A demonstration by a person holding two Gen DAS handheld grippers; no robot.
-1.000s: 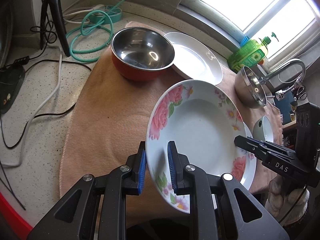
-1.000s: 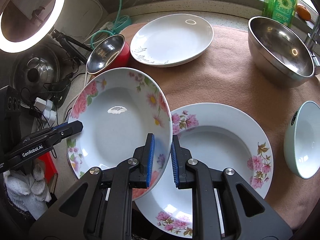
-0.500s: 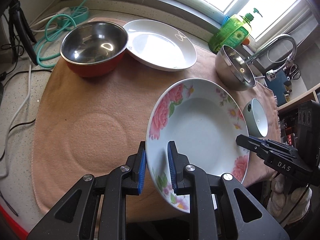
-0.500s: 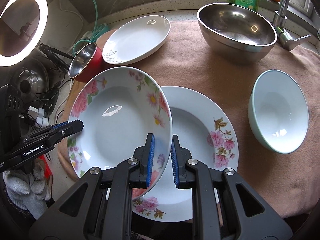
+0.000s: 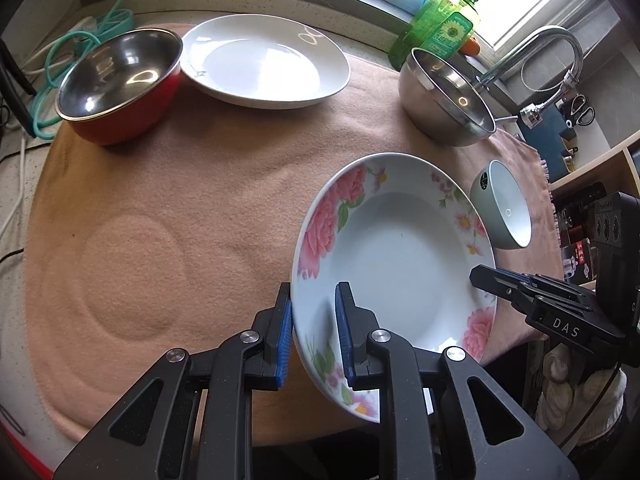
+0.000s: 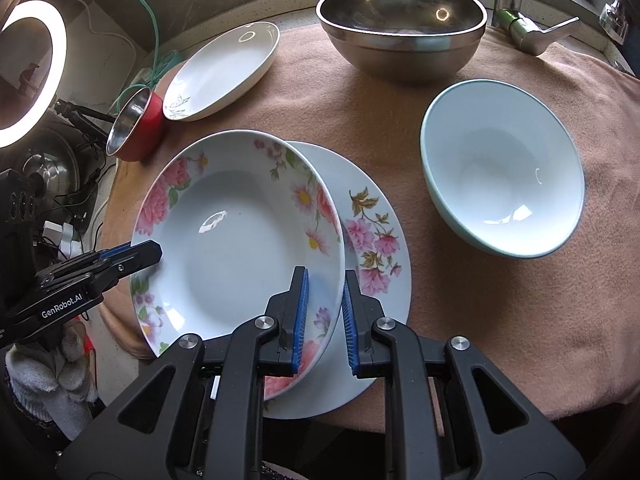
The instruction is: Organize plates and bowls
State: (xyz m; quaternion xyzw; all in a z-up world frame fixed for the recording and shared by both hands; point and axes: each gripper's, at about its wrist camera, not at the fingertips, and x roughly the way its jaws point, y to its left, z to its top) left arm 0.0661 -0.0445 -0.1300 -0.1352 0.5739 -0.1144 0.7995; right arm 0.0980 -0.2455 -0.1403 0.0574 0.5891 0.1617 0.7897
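Both grippers hold one floral plate by opposite rims, above the pink cloth. My left gripper is shut on its near-left rim. My right gripper is shut on its right rim; the plate also shows in the right wrist view. A second floral plate lies on the cloth under it, partly covered. A pale green bowl stands to the right. A plain white plate, a red steel-lined bowl and a large steel bowl stand at the back.
A pink cloth covers the counter. A green soap bottle and a tap are at the back right by the window. Cables and a green hose lie at the left. A ring light stands left.
Both grippers carried the held floral plate right, over the second floral plate. The pale green bowl and steel bowl now look closer.
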